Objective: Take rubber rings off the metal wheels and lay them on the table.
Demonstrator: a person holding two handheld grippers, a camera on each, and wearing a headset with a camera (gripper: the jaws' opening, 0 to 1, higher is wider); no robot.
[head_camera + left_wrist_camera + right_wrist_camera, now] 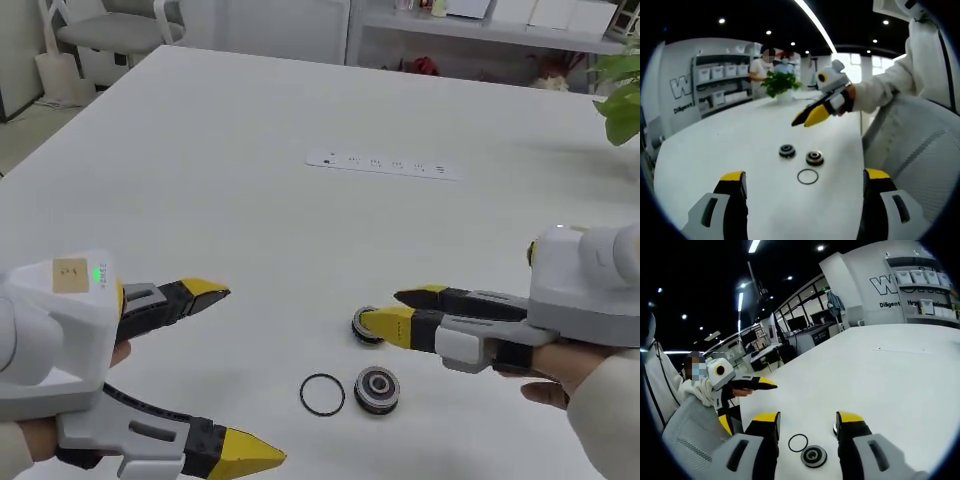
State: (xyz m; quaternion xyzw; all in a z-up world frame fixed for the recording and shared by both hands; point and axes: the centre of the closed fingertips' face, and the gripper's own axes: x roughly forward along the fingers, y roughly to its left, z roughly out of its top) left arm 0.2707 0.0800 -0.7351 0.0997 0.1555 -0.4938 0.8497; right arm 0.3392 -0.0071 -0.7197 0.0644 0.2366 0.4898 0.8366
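Observation:
Two small metal wheels lie on the white table [250,180]. One wheel [377,389] lies flat beside a loose black rubber ring [301,394]. The other wheel [362,327] is partly hidden behind one jaw tip of my right gripper [392,310], which is open with nothing between its jaws. My left gripper [240,373] is wide open at the lower left, a short way from the ring. From the left gripper view the ring [807,170] lies ahead, with both wheels [814,158] [787,150] beyond it. In the right gripper view the ring [790,442] and a wheel [813,456] lie between the jaws' lines.
A white power strip [383,165] lies mid-table beyond the work. A green plant [620,95] stands at the far right edge. A chair [110,30] and shelves stand behind the table. People stand at the far end in the left gripper view.

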